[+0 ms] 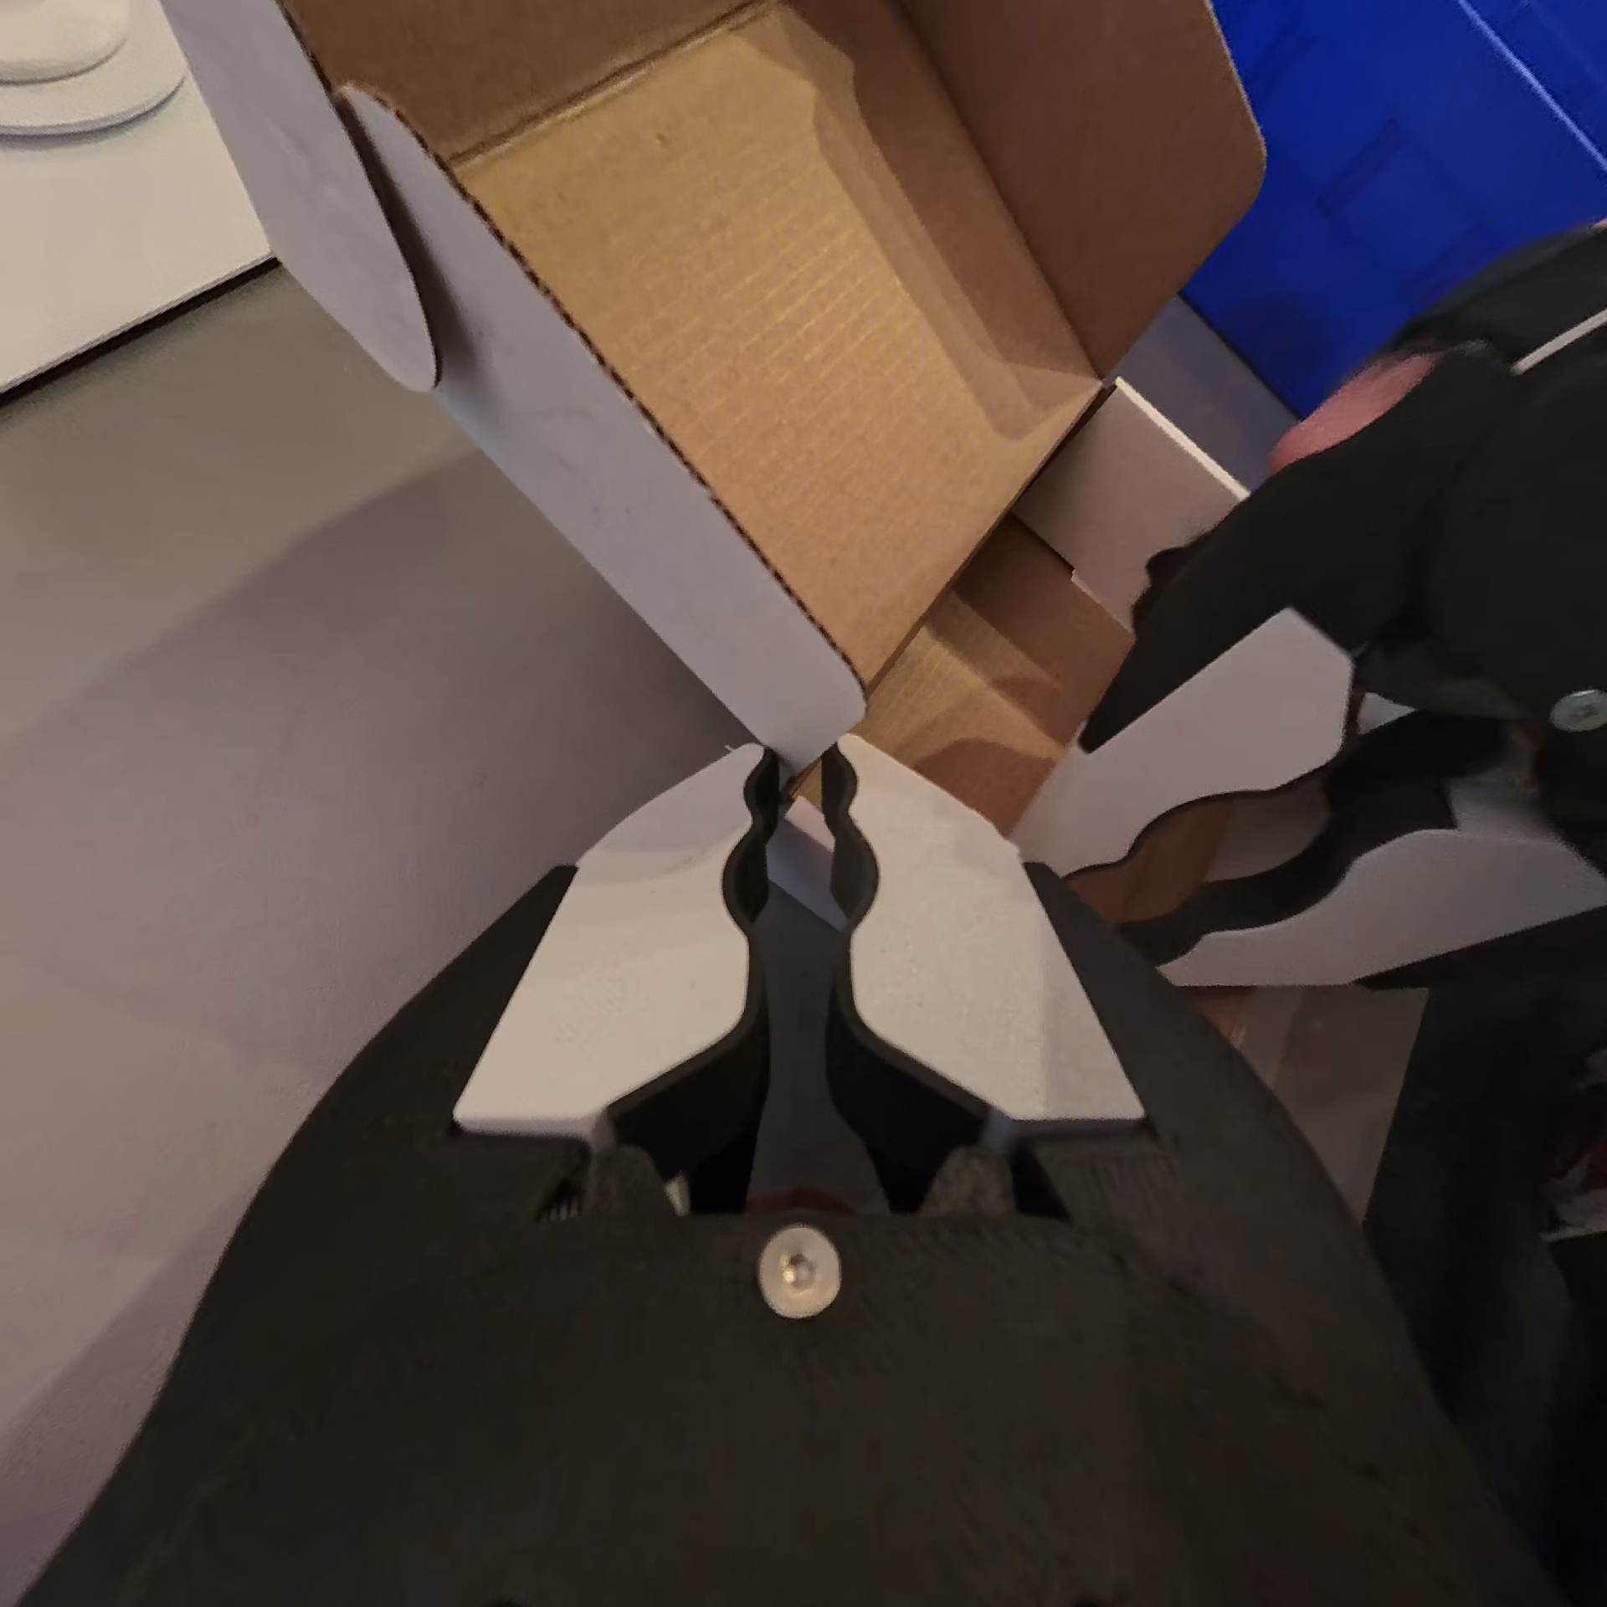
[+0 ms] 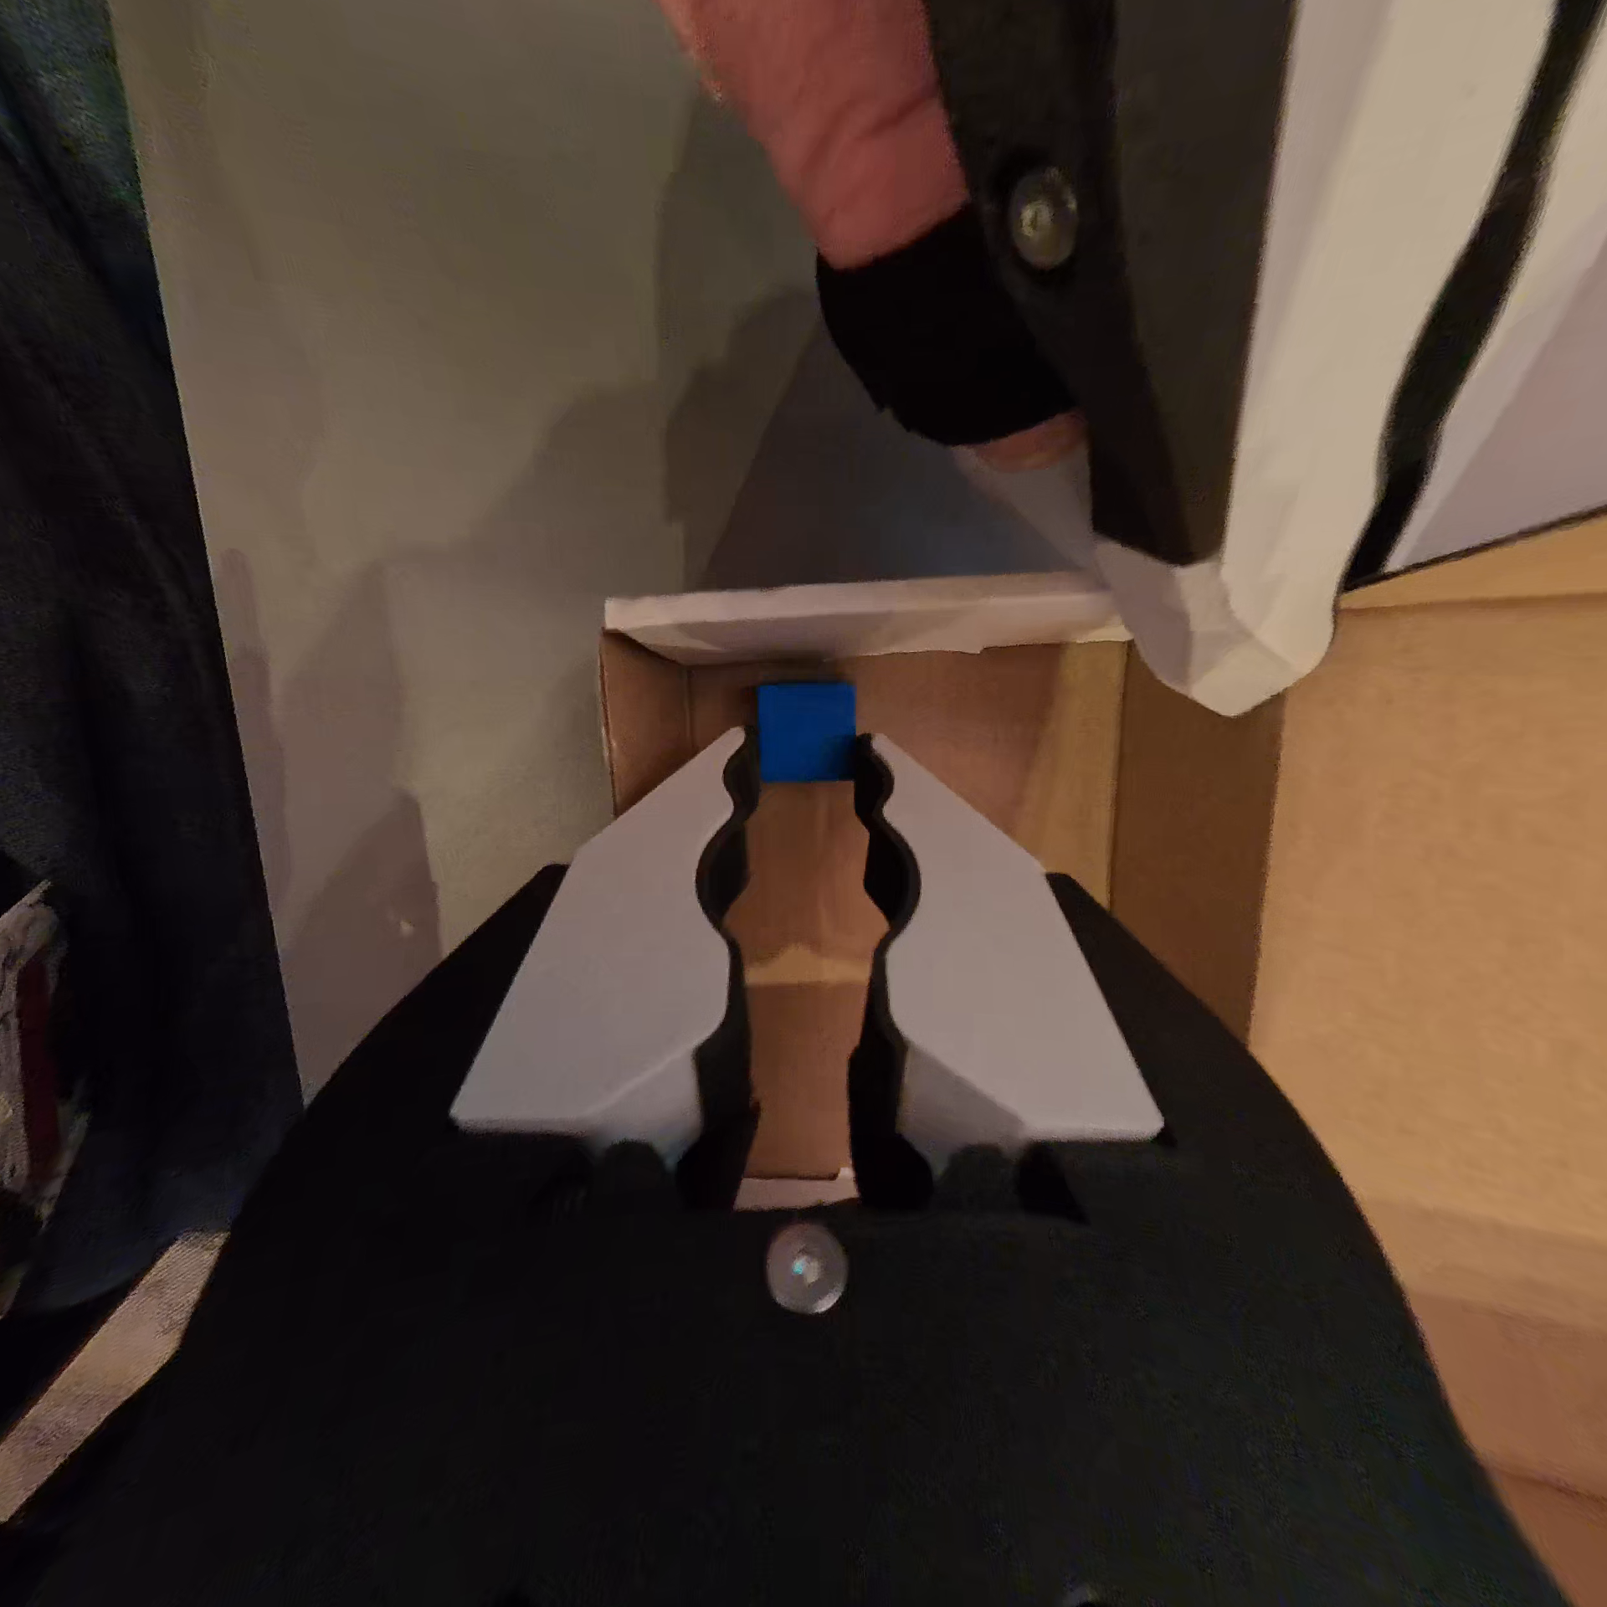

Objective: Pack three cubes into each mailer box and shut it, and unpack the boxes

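The mailer box (image 1: 765,365) is white outside and brown inside, and its lid stands open. My left gripper (image 1: 800,774) is shut on the near corner of the lid's side flap (image 1: 609,487). My right gripper (image 2: 804,743) is shut on a blue cube (image 2: 804,730) and holds it inside the box (image 2: 1087,783), near the far wall. In the left wrist view the right gripper (image 1: 1087,809) reaches into the box from the right, and the cube is hidden there. No other cubes show.
A blue crate (image 1: 1435,174) stands behind the box at the right. A white object (image 1: 70,87) sits on a white board at the far left. The box rests on a grey table (image 1: 261,696). A person's hand (image 2: 852,130) shows above the box.
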{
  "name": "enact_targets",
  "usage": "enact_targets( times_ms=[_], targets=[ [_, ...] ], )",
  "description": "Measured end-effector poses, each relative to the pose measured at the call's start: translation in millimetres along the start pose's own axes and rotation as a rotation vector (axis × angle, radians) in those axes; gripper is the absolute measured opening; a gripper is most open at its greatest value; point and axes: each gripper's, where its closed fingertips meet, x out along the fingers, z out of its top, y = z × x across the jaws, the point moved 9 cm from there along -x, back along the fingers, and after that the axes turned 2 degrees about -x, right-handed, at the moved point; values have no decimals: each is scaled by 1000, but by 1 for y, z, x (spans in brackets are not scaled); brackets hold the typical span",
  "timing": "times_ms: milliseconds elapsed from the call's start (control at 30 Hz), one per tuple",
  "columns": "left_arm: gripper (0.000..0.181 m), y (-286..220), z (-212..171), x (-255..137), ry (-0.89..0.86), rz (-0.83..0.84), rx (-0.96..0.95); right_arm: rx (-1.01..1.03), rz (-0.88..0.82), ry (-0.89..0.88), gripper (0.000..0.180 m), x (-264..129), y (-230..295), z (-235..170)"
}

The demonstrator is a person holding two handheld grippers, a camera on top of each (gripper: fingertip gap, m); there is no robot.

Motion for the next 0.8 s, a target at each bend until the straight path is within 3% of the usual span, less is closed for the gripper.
enact_targets(
  times_ms=[100, 200, 333, 467, 533, 667, 800],
  targets=[
    [10, 1, 0, 0, 1, -2, 0, 0, -51, -70, 19, -27, 3, -2],
    [10, 1, -1, -2, 4, -1, 3, 9, -146, -156, 19, -80, 12, -25],
    [9, 2, -1, -2, 4, -6, -2, 86, -314, -197, 19, -166, 29, -99],
    [9, 3, 0, -1, 7, -10, -4, 262, -497, -39, 19, -231, 51, -194],
    [9, 2, 0, -1, 9, -8, -2, 369, -534, 85, 19, -240, 61, -238],
    [9, 0, 0, -1, 11, 6, 6, 552, -497, 286, 19, -214, 72, -309],
    [9, 0, 0, -1, 8, 5, 0, 651, -439, 332, 19, -180, 75, -341]
  ],
)
